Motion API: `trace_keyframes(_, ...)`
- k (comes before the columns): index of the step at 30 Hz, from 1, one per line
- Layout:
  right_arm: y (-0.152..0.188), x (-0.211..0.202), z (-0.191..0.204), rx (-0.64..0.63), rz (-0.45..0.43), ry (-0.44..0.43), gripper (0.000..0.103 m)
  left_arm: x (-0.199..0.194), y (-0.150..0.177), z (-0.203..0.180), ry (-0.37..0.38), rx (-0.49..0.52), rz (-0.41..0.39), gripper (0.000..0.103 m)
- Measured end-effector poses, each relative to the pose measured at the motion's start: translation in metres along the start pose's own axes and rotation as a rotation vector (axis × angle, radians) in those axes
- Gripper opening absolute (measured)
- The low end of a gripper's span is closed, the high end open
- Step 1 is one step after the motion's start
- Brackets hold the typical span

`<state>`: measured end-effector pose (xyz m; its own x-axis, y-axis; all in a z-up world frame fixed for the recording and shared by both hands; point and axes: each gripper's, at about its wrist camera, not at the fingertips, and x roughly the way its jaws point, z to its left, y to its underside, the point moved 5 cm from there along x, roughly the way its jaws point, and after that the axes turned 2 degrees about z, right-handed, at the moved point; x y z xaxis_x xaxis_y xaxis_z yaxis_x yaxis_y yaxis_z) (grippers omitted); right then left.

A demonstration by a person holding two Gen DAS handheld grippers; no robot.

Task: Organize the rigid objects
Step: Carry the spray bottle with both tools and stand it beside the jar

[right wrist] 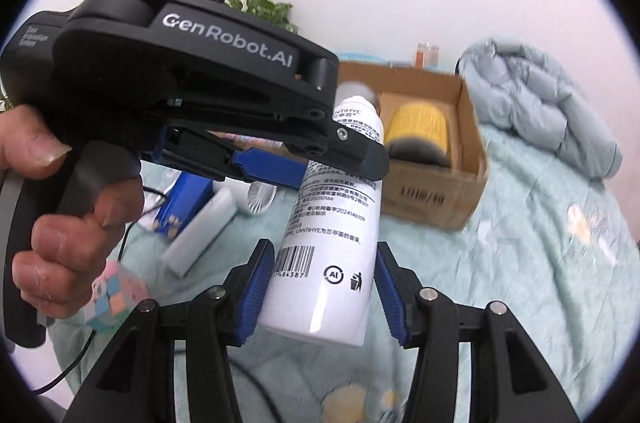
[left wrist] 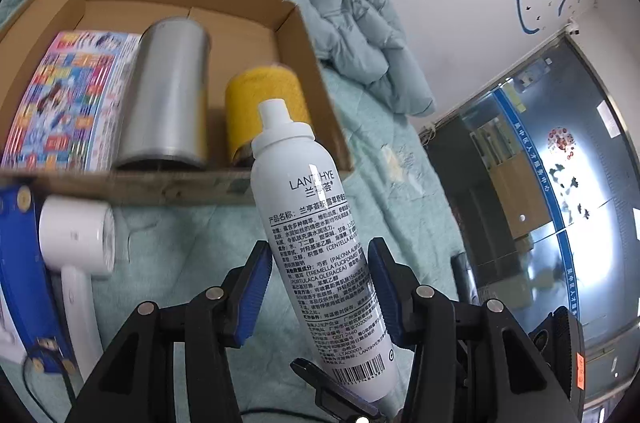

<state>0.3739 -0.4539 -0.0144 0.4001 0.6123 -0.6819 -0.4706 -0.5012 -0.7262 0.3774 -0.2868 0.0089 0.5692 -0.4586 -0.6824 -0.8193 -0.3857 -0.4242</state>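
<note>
A white LANTIHYE spray bottle (left wrist: pixel 316 247) is held in the air in front of a cardboard box (left wrist: pixel 304 35). My left gripper (left wrist: pixel 320 263) is shut on the bottle's body, cap pointing toward the box. In the right wrist view the same bottle (right wrist: pixel 332 243) lies between my right gripper's (right wrist: pixel 320 283) blue pads, which press both its sides near the base. The left gripper (right wrist: pixel 304 159) clamps the bottle higher up. The box (right wrist: pixel 472 159) holds a silver can (left wrist: pixel 168 91), a yellow roll (left wrist: pixel 268 103) and a colourful book (left wrist: pixel 68 99).
A white hair dryer (left wrist: pixel 76 243) and a blue board (left wrist: pixel 20 271) lie on the teal bedspread (left wrist: pixel 180 255) left of the bottle. A pastel cube (right wrist: pixel 116 295) lies near the hand. A pale blue padded jacket (left wrist: pixel 360 35) is heaped right of the box.
</note>
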Motion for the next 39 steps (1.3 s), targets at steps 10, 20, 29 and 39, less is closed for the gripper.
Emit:
trace_keyframes(10, -0.046, 0.001, -0.059, 0.103, -0.108, 0.057, 0.049, 0.023, -0.067, -0.057, 0.015, 0.125, -0.028, 0.047)
trace_keyframes(20, -0.066, 0.020, -0.088, 0.130, -0.097, 0.071, 0.049, 0.051, -0.109, -0.059, 0.007, 0.136, -0.019, 0.047)
trace_keyframes(29, -0.074, 0.046, -0.093, 0.146, -0.043, 0.057, 0.049, 0.078, -0.137, -0.038, -0.014, 0.108, 0.037, 0.047)
trace_keyframes(39, -0.086, 0.071, -0.112, 0.189, 0.009, -0.008, 0.049, 0.100, -0.162, -0.023, -0.036, 0.086, 0.059, 0.047)
